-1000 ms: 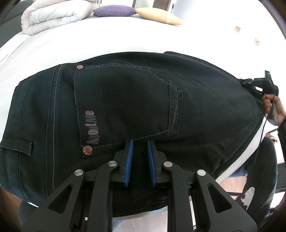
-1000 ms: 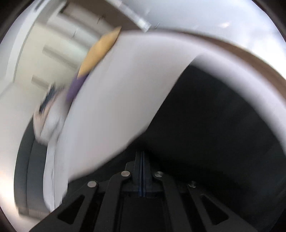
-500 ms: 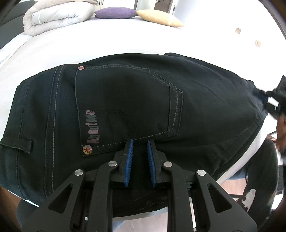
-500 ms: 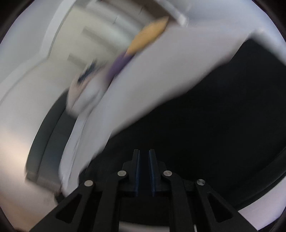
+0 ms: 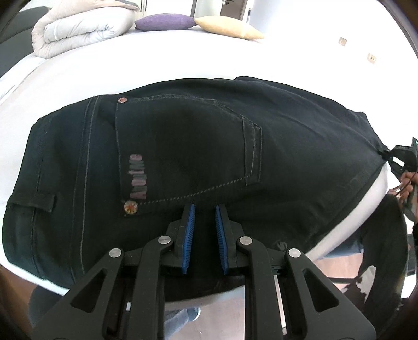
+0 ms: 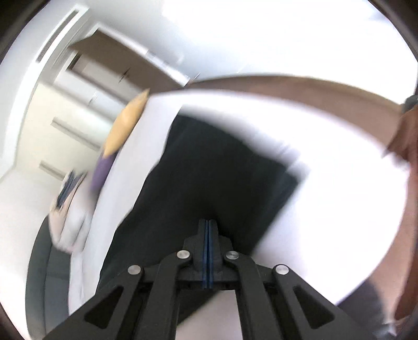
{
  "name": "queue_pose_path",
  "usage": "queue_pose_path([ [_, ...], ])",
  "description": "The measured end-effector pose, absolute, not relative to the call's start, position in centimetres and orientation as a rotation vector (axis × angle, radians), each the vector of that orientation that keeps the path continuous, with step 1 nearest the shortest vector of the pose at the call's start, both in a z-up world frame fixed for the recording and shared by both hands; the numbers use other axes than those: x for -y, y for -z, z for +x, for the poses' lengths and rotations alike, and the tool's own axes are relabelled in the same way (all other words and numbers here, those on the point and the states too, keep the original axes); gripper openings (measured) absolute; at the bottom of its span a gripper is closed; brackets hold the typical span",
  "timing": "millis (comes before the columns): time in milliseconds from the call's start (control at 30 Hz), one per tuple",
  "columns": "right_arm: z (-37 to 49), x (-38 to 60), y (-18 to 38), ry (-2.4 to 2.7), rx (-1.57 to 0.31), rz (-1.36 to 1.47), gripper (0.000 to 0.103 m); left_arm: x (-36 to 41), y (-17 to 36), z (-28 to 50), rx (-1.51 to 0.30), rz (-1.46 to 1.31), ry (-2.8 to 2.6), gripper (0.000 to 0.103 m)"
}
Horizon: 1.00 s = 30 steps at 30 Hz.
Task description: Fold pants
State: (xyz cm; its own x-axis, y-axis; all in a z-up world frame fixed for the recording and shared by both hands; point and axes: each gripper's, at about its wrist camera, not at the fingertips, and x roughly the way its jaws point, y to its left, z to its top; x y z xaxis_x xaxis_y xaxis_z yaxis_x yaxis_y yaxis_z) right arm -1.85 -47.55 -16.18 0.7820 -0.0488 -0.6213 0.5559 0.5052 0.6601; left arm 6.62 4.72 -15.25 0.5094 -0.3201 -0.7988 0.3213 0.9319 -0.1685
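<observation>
Black jeans [image 5: 183, 146] lie flat across the white bed [image 5: 183, 57], back pocket up. My left gripper [image 5: 205, 209] sits at their near edge, just below the pocket seam. Its blue pads stand a narrow gap apart with dark cloth between them. The right gripper [image 5: 389, 155] shows at the far right, pinching the jeans' corner, which is drawn to a point. The right wrist view is blurred: the right gripper [image 6: 208, 222] has its pads pressed together, and the jeans [image 6: 209, 177] stretch away from the tips.
A rolled duvet [image 5: 78, 28], a purple pillow [image 5: 164, 22] and a yellow pillow [image 5: 227, 27] lie at the bed's far end. A hand [image 5: 406, 183] holds the right gripper by the bed's edge. Wooden floor shows below the near edge.
The right gripper's pads parted briefly and are together again. Its view swung across the bed and the jeans. In the left view it slid right, then returned to the corner. The left gripper kept still.
</observation>
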Motion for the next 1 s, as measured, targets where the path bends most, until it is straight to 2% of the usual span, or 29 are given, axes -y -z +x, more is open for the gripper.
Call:
queue_pose_path([
  [33,-2.5,47.8,15.2,0.417,-0.582,0.955,0.001,-5.0,15.3,6.5,-0.960,-0.011,0.387,0.017],
  [67,-2.4,48.3,14.4,0.403,-0.586,0.947,0.012,-5.2,15.3,6.4,-0.960,-0.024,0.388,0.017],
  [100,-2.4,47.7,13.9,0.355,-0.590,0.957,0.030,-5.4,15.4,6.3,-0.959,-0.040,0.389,0.017],
  [133,-2.1,46.2,13.5,0.233,-0.596,0.993,0.043,-5.5,15.4,6.2,-0.958,-0.046,0.390,0.017],
  [167,-2.3,45.0,13.4,0.148,-0.608,1.012,0.066,-5.6,15.4,6.2,-0.955,-0.053,0.390,0.017],
  [200,-2.4,43.2,13.5,0.068,-0.627,1.023,0.072,-5.6,15.5,6.2,-0.954,-0.056,0.390,0.017],
  [333,-0.1,34.6,14.5,-0.250,-0.762,1.057,0.072,-5.5,15.5,6.3,-0.951,-0.060,0.387,0.017],
  [433,2.3,29.9,15.7,-0.374,-0.863,1.076,0.064,-6.2,15.5,6.0,-0.950,-0.067,0.400,0.017],
  [733,1.2,28.1,19.4,-0.341,-0.922,1.203,0.063,-7.5,15.7,5.9,-0.942,-0.104,0.416,0.017],
  [833,1.7,27.1,19.4,-0.348,-0.932,1.198,0.059,-7.4,15.9,5.9,-0.942,-0.104,0.416,0.017],
  [933,1.9,26.8,20.6,-0.365,-0.953,1.256,0.051,-7.2,15.8,6.0,-0.942,-0.104,0.415,0.017],
  [967,2.2,26.9,20.8,-0.368,-0.957,1.262,0.046,-7.2,15.8,6.0,-0.942,-0.103,0.415,0.017],
  [1000,2.4,26.9,21.0,-0.366,-0.962,1.263,0.037,-7.2,15.8,5.9,-0.941,-0.100,0.416,0.017],
])
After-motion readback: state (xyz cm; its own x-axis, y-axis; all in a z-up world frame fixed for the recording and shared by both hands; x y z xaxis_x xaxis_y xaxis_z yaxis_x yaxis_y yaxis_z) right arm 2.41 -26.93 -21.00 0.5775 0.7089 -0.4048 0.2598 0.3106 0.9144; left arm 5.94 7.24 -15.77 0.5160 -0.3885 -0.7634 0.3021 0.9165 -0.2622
